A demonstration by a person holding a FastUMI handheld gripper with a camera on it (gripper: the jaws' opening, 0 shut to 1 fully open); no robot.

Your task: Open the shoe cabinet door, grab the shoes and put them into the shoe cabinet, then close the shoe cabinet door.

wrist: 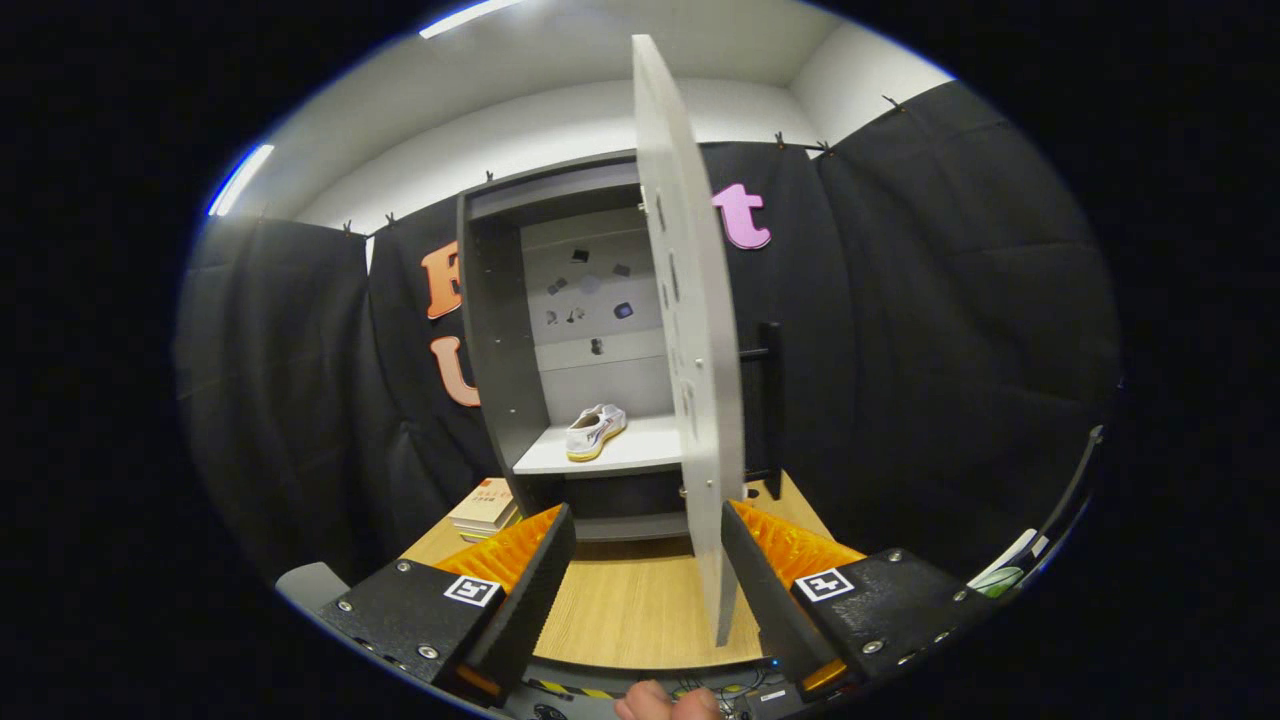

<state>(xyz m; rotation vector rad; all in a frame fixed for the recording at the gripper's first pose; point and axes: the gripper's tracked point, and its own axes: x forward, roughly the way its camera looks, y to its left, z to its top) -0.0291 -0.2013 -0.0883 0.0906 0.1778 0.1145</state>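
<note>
The gripper (pixel 648 560) is spread apart, the open cabinet door (pixel 690 330) apparently just inside its right finger, a shoe (pixel 596 431) shelved beyond.

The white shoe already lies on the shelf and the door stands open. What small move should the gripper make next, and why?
Probably push sideways with the right finger against the pale grey cabinet door to swing it shut. The white sneaker with a yellow sole already rests on the white shelf, and the open gripper has the door's edge between its fingers, close to the right one.
</note>
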